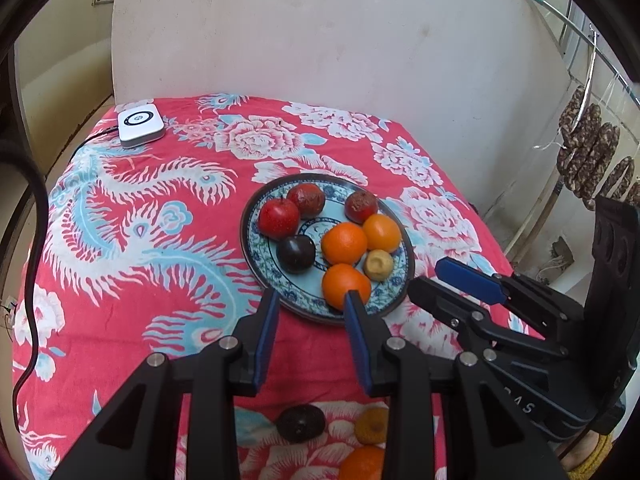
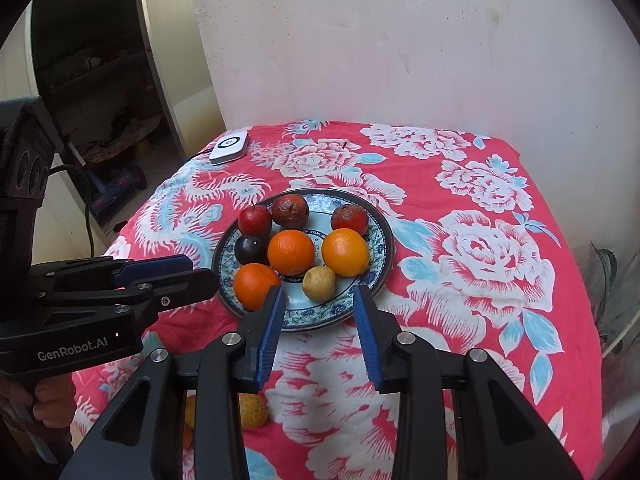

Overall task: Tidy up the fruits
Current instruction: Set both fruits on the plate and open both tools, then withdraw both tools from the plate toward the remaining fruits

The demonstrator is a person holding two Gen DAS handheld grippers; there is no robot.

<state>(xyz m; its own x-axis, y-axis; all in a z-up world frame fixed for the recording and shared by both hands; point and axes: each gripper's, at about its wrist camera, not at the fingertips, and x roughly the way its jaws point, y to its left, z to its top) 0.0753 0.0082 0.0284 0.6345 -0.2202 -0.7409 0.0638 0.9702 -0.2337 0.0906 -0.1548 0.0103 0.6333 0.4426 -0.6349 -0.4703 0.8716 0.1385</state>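
- where the right gripper points, its blue fingers stand apart over nothing, and a blue-patterned plate lies just ahead of the tips.
- the plate holds eight fruits: three oranges, three red ones, one dark plum, one small tan fruit.
- the left gripper also stands apart, empty, reading "genrobot.ai".
- behind the fingers, loose fruit lies on the cloth.

Setting: a home, likely an enclosed balcony or back room. Evidence: counter draped in a red floral-and-phoenix cloth; blue-and-white patterned ceramic plate of household fruit; links of cured sausage hung to dry at the right; plain plastered wall, stained; doorway opening on a dim, cluttered storage room; small white device with cable.
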